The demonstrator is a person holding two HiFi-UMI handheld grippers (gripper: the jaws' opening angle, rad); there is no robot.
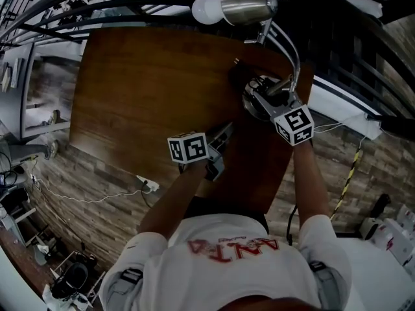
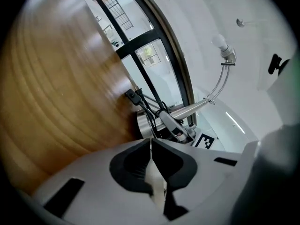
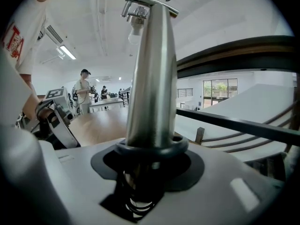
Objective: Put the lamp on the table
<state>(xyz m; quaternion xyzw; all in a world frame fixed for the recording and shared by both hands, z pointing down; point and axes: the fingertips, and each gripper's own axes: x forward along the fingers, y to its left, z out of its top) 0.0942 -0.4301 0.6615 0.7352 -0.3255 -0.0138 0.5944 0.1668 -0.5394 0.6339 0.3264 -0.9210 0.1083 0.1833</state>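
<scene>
The chrome lamp stands with its round base (image 1: 258,97) on the far right part of the brown wooden table (image 1: 149,89). Its gooseneck curves up to a metal shade (image 1: 248,5) holding a white bulb (image 1: 205,10). My right gripper (image 3: 150,150) is shut on the lamp's thick metal stem (image 3: 151,74), just above the base. My left gripper (image 2: 151,146) is shut with nothing between its jaws. It hovers over the table's near edge, left of the lamp, and points toward the base (image 2: 146,125).
A black cord and plug (image 2: 135,96) leave the lamp base on the table. Dark railing bars (image 1: 130,5) run beyond the table's far edge. A white power strip (image 1: 150,186) lies on the floor below. People stand far off (image 3: 84,90).
</scene>
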